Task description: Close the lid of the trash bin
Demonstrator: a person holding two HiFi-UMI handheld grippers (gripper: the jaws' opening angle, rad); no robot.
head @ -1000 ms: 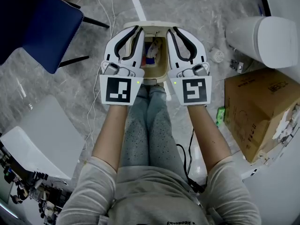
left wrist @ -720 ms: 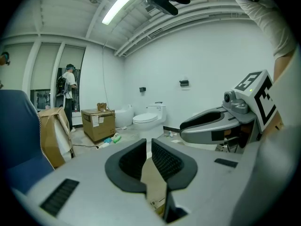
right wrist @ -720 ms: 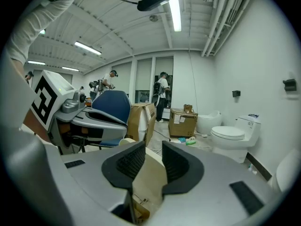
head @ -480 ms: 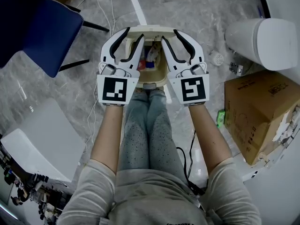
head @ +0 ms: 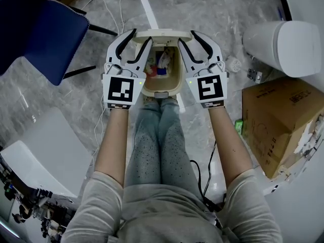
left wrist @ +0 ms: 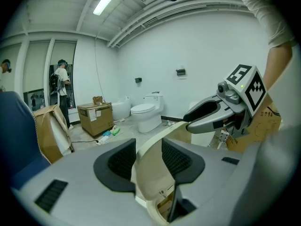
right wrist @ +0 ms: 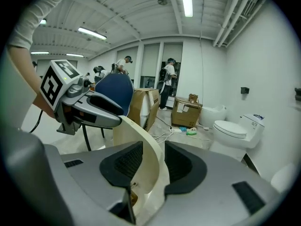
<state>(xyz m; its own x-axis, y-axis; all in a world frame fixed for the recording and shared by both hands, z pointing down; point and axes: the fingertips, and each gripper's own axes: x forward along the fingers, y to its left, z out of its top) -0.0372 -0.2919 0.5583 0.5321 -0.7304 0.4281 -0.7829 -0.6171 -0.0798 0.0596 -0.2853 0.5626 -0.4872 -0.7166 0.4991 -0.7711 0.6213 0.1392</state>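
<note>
**A:** Where is the lid right now?

**B:** Raised; the lid (head: pixel 162 34) stands up at the far edge of the trash bin (head: pixel 174 80), which sits on the floor (head: pixel 202 14) just beyond the person's legs (head: pixel 152 140); the bin's mouth is uncovered.

**A:** And the grippers?

**B:** One at each side; the left gripper (head: pixel 142 35) straddles the lid's left edge and the right gripper (head: pixel 186 36) its right edge; each gripper view shows the cream rim running up between the dark pads (left wrist: pixel 121 160).

**A:** Clamped on it?

**B:** No; both pairs of jaws are opening, and there is slack beside the rim on each, so nothing is gripped; the lid merely passes between them.

**A:** Why two hands, placed like that?

**B:** My guess is that taking both edges evenly lets the lid tip forward and down without twisting on its hinge; the jaws would need to close or push on it first.

**A:** Anything inside the bin?

**B:** Yes; rubbish (head: pixel 162 64) lies in it, white, red and blue scraps, well below the rim; I judge that nothing would stop the lid from seating.
</note>
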